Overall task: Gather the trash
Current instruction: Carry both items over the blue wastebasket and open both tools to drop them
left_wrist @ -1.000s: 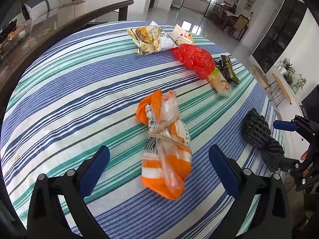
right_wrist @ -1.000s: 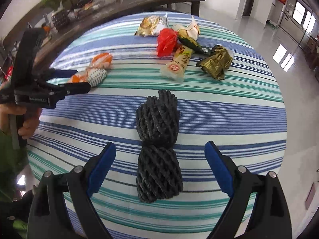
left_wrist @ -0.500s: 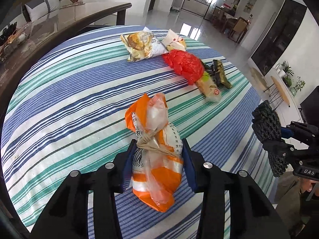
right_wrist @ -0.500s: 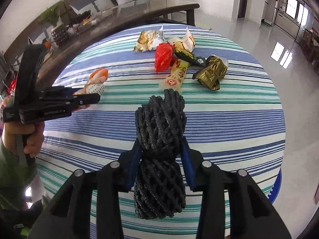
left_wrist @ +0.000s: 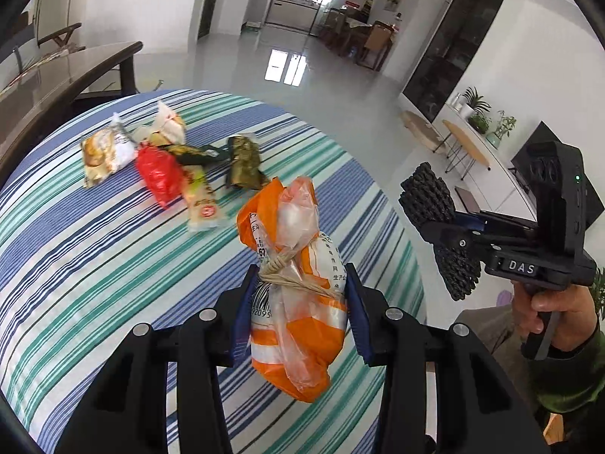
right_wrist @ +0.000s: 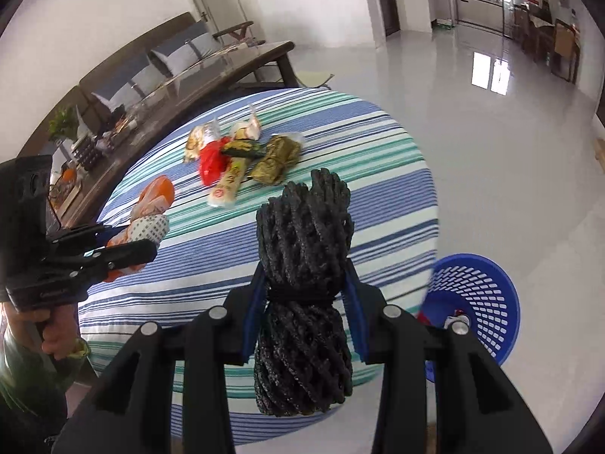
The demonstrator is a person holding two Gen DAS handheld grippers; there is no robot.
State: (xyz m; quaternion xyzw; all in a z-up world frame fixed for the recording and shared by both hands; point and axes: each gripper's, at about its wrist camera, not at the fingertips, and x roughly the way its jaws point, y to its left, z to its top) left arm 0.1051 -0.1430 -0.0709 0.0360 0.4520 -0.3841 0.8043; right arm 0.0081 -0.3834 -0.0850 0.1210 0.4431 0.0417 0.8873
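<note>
My left gripper is shut on an orange and white plastic bag tied with string, held up off the striped tablecloth. My right gripper is shut on a black mesh net bundle, also lifted clear of the table. Each gripper shows in the other's view: the right gripper with the black net bundle, the left gripper with the orange bag. Several wrappers stay on the cloth: a red bag, a long pale wrapper, a green-gold wrapper.
A blue perforated waste basket stands on the floor beside the table's right edge, in the right wrist view. A dark wooden table with clutter and a sofa lie behind. A person's hand holds the right gripper's handle.
Both grippers closed on their items, the left on the orange bag and the right on the black net, then lifted them off the table and swung toward the table's edge.
</note>
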